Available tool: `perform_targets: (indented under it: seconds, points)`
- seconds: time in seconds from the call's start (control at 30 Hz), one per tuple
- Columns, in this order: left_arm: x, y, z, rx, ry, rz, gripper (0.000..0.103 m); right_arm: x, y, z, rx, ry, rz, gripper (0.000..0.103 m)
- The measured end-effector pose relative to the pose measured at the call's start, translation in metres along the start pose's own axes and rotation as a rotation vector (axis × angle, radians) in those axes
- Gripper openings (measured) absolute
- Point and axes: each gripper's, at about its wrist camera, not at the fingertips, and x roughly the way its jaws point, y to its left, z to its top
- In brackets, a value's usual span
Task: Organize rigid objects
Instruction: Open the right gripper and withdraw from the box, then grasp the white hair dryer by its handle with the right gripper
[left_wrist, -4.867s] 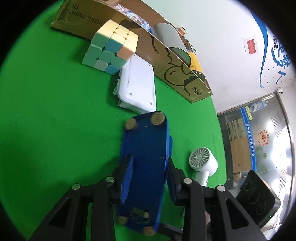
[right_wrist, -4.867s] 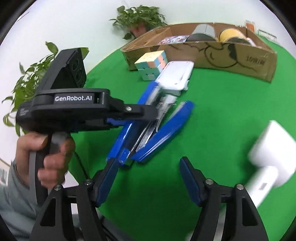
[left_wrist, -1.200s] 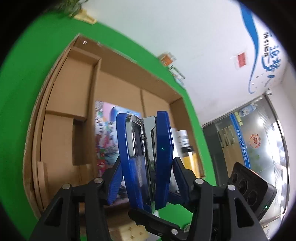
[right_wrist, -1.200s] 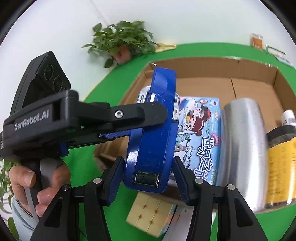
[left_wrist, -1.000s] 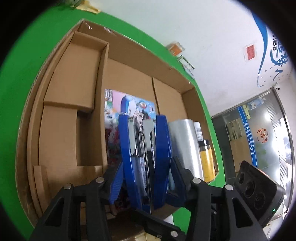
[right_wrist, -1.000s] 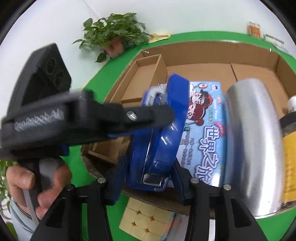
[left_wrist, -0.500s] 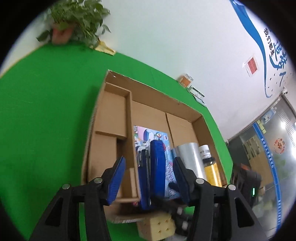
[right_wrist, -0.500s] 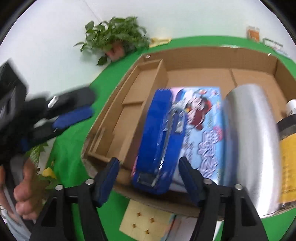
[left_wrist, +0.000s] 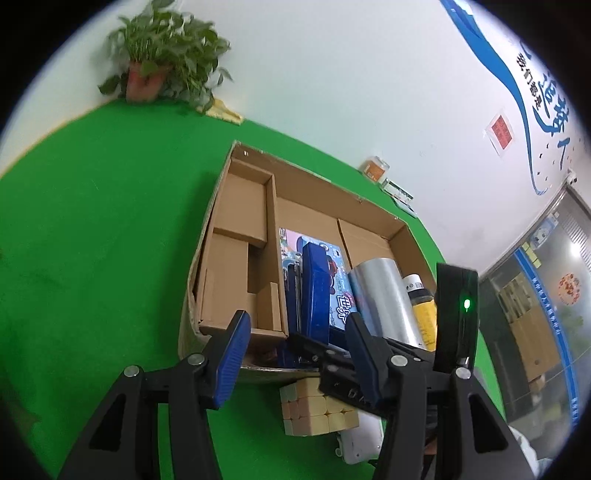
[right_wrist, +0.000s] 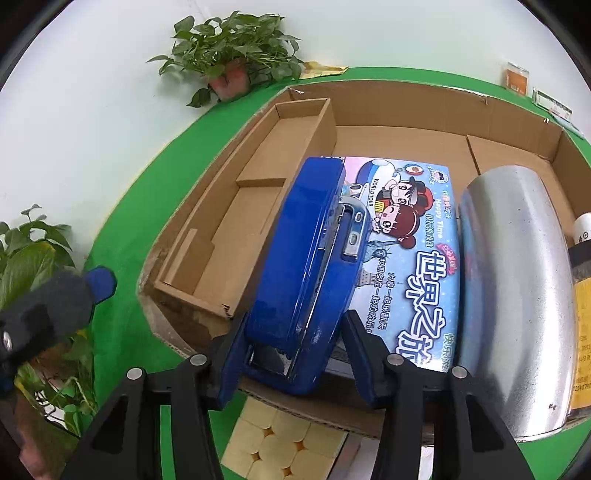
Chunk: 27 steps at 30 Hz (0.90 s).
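The blue stapler lies in the cardboard box, on the left part of a colourful picture box. It also shows in the left wrist view. My right gripper is open, its fingers either side of the stapler's near end. My left gripper is open and empty, held back above the box's near edge. A pastel puzzle cube and a white case sit on the green table in front of the box.
A silver cylinder and a yellow-labelled bottle lie right of the picture box. An inner cardboard divider fills the box's left side. Potted plants stand at the wall. The other gripper body shows at the right.
My left gripper has let go of the stapler and pulled back and up. My right gripper has opened around the stapler, which now rests in the box.
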Motion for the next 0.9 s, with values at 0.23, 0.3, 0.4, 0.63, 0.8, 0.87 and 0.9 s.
perform_targets:
  seconds: [0.23, 0.3, 0.4, 0.63, 0.8, 0.87, 0.9]
  points:
    - [-0.045, -0.044, -0.041, 0.196, -0.264, 0.184, 0.082, -0.105, 0.009, -0.041, -0.098, -0.284, -0.101, 0.101]
    - [-0.055, -0.054, -0.051, 0.221, -0.294, 0.214, 0.083, -0.134, 0.012, -0.06, -0.152, -0.359, -0.157, 0.102]
    - [-0.067, -0.064, -0.064, 0.232, -0.306, 0.226, 0.084, -0.173, 0.009, -0.095, -0.177, -0.444, -0.23, 0.102]
    - [-0.084, -0.075, -0.092, 0.211, -0.206, 0.142, 0.084, -0.259, -0.031, -0.174, -0.114, -0.498, -0.245, 0.102]
    - [-0.078, -0.078, -0.114, 0.216, -0.034, 0.113, 0.084, -0.275, -0.093, -0.237, 0.037, -0.348, -0.258, 0.102]
    - [-0.076, -0.082, -0.129, 0.183, 0.0, 0.042, 0.084, -0.268, -0.111, -0.259, 0.104, -0.282, -0.246, 0.102]
    - [-0.073, -0.084, -0.136, 0.143, 0.022, -0.016, 0.084, -0.259, -0.119, -0.272, 0.147, -0.225, -0.223, 0.101]
